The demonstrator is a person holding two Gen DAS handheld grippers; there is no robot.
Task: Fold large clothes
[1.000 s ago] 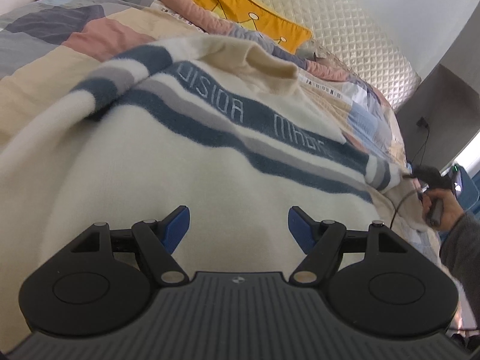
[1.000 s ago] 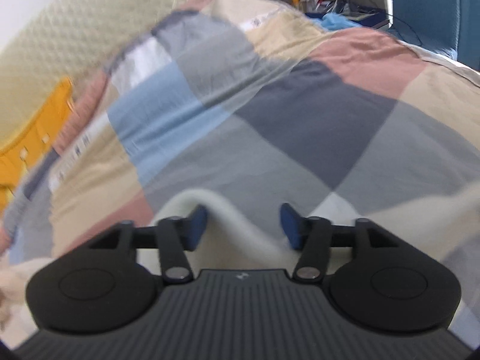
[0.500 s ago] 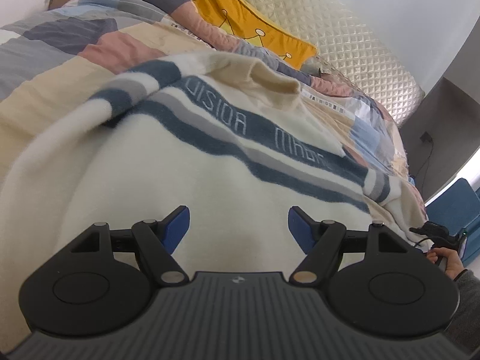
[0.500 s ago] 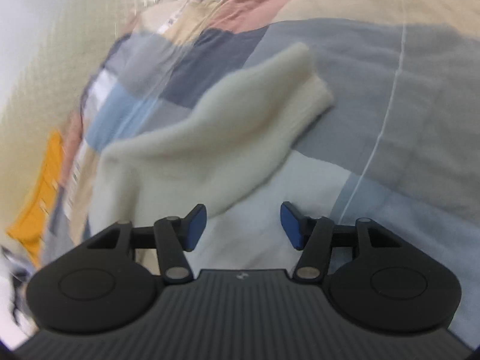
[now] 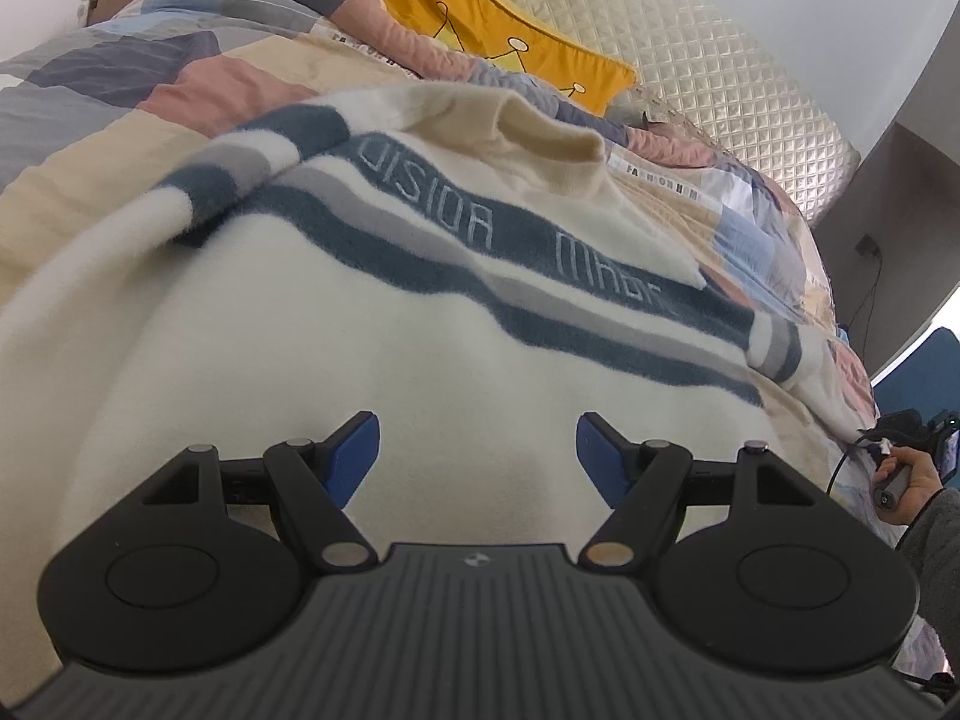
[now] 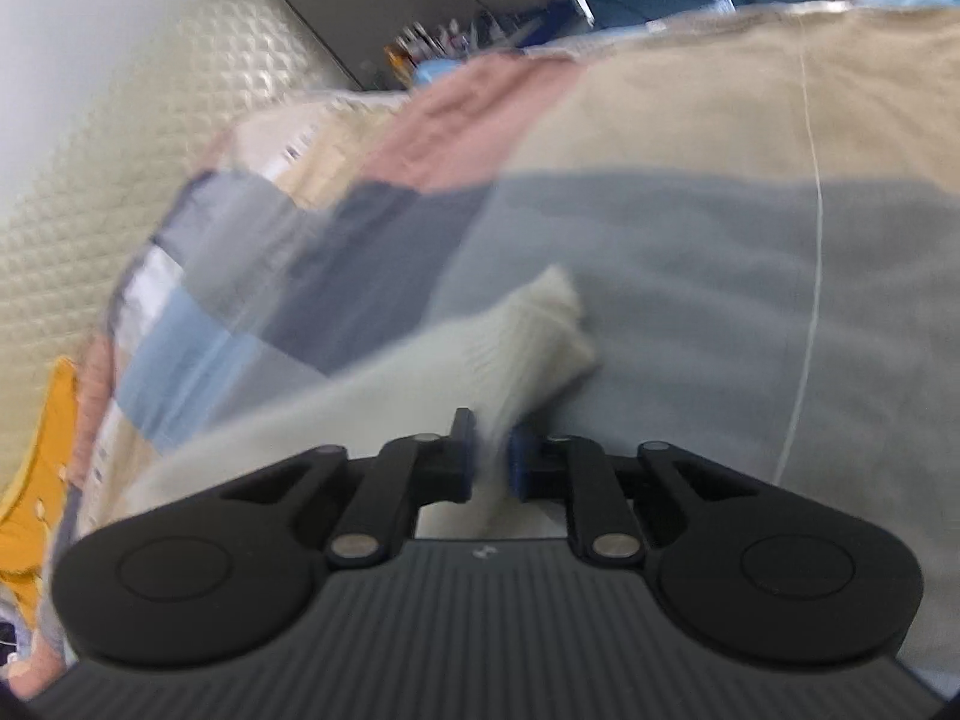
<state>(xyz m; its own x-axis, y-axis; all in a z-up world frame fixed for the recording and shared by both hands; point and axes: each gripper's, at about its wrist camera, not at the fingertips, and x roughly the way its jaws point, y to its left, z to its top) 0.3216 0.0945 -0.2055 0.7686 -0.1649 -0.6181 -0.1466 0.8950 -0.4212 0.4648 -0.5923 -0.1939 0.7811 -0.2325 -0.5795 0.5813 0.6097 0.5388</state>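
Two words, seemingly "VISION MHOR", cross the sweater [image 5: 372, 372]; left tool [image 5: 477, 450] gapes; right tool [image 6: 489, 456] pinches its sleeve [image 6: 516, 330].

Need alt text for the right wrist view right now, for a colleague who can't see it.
The right gripper is shut on a cream sweater sleeve lying across a patchwork quilt, having just closed. The blurred frame also shows a quilted headboard on the left.

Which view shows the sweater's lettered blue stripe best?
The left wrist view: the sweater lies spread under the open left gripper, its blue stripe sharp. The right wrist view is blurred and shows only a cream sleeve, pinched in the right gripper; no stripe.
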